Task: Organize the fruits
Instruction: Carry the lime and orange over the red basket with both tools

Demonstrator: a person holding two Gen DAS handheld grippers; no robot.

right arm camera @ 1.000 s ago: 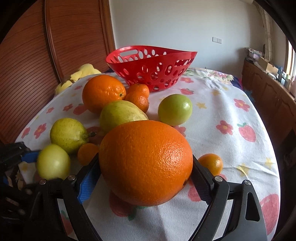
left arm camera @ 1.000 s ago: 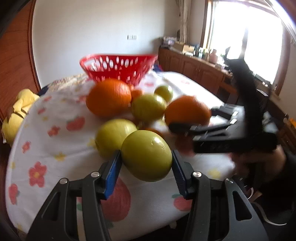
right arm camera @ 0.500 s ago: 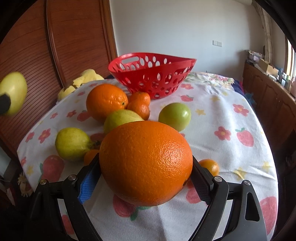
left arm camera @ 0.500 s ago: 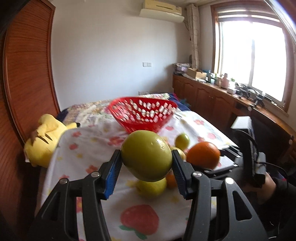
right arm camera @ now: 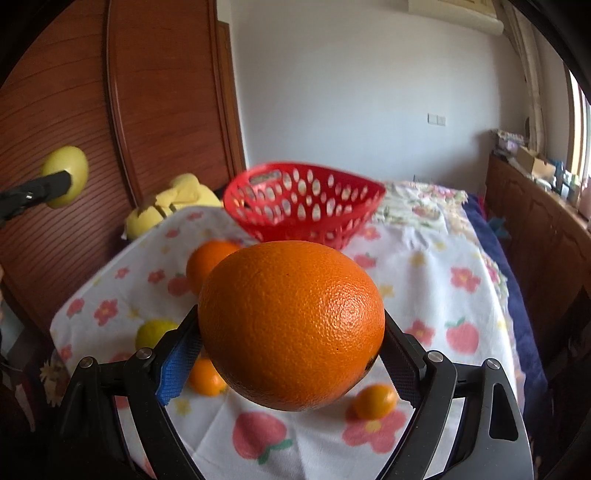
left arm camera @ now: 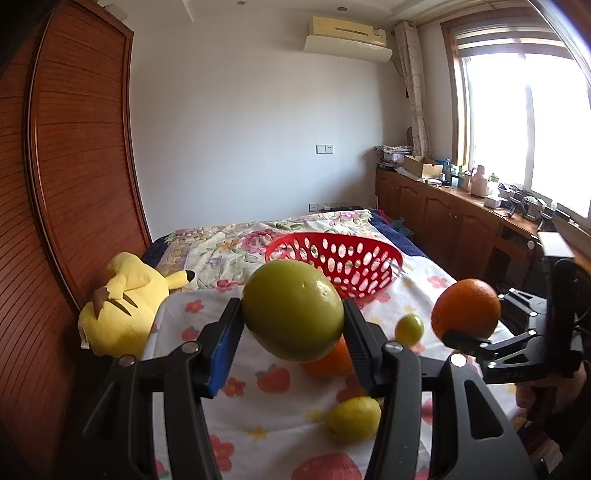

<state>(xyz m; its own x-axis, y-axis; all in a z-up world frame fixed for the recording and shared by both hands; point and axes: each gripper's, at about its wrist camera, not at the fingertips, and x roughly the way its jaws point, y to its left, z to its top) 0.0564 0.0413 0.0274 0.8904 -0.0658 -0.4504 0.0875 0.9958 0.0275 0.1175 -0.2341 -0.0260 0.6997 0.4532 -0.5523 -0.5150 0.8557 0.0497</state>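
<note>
Transport is the step in hand: left claw (left arm camera: 291, 334) clamps a green citrus (left arm camera: 291, 310), right claw (right arm camera: 291, 356) clamps a large orange (right arm camera: 291, 325), both short of the empty red basket (right arm camera: 303, 203), each needing carrying over its rim before release.

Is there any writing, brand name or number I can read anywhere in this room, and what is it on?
No text reads clearly in either view.
Air conditioner: any brand mark is too small to read.
Boxes and bottles on the sideboard: labels too blurred to read.
Red basket, green fruit, big orange and flowered cloth: no lettering, only printed pictures.
</note>
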